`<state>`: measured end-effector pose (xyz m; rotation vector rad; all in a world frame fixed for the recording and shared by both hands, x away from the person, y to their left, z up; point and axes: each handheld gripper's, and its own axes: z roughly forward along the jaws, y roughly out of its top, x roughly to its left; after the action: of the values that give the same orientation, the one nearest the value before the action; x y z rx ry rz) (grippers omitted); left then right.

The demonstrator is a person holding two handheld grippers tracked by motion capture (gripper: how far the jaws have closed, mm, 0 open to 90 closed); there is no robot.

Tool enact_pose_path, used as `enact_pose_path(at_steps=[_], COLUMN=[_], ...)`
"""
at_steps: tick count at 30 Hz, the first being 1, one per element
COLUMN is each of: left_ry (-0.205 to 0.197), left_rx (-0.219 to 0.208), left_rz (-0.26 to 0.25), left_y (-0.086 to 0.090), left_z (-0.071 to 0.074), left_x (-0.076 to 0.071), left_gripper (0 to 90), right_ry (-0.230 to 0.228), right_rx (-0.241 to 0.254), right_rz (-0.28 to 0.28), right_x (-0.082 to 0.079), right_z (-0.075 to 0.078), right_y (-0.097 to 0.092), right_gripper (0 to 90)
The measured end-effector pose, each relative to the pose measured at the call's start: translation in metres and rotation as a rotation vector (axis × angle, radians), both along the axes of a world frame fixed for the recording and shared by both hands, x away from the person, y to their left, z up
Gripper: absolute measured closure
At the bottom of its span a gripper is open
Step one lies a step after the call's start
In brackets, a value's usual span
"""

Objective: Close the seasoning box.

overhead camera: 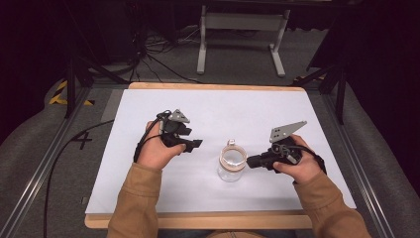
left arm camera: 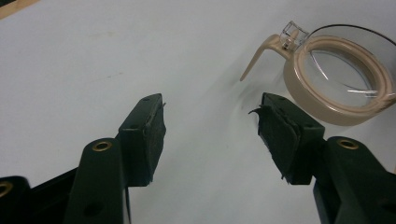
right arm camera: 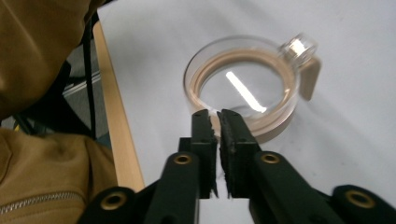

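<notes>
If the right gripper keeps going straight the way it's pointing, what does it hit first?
Most likely the clear jar with the beige lid ring. The right gripper, jaws closed, points straight at the jar's near rim, almost touching it. Whether a small gap remains is unclear.

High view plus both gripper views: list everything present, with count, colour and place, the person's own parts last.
Jar: one, clear with a beige lid ring and latch, front centre of the table, between the grippers.
Table: one, white top with a wooden edge.
Frame: one, white, on the grey floor beyond the table.
Cables: several, black, on the floor at the far left.
Left gripper: one, black, jaws open, left of the jar.
Right gripper: one, black, jaws closed with nothing between them, tips at the jar's rim.
Sleeves: two, tan, at the bottom.
</notes>
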<state>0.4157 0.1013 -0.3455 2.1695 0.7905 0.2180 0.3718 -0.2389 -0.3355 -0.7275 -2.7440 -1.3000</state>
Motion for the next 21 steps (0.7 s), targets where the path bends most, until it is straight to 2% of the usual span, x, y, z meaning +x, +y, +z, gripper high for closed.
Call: enact_pose_path(at_steps=[3,4,10,11,16,19,21], left_ry=[-0.003,0.000,-0.002,-0.003,0.001,0.005,-0.002], left_rx=[-0.003,0.005,-0.010,-0.001,-0.017,-0.005,0.005], left_rz=[0.014,0.019,0.050,0.047,0.072,0.077,0.077], left_y=[0.005,0.007,0.016,0.018,0.021,0.022,0.023], left_z=[0.001,0.001,0.000,0.000,-0.003,-0.005,-0.006], left_x=[-0.003,-0.003,-0.005,-0.004,-0.002,-0.001,0.002], left_gripper=[40.9,40.9,40.6,40.4,39.9,39.5,38.7], right_ry=[-0.054,-0.067,-0.165,-0.181,-0.218,-0.224,-0.225], right_rx=[0.036,0.039,0.063,0.065,0.060,0.053,0.049], right_rz=[-0.043,-0.057,-0.159,-0.182,-0.255,-0.287,-0.334], right_x=[0.003,0.004,0.015,0.017,0.027,0.032,0.036], right_z=[0.007,0.009,0.017,0.017,0.015,0.012,0.009], right_y=[-0.007,-0.010,-0.031,-0.035,-0.055,-0.064,-0.074], right_gripper=[76.1,74.3,64.0,63.1,56.6,54.3,51.6])
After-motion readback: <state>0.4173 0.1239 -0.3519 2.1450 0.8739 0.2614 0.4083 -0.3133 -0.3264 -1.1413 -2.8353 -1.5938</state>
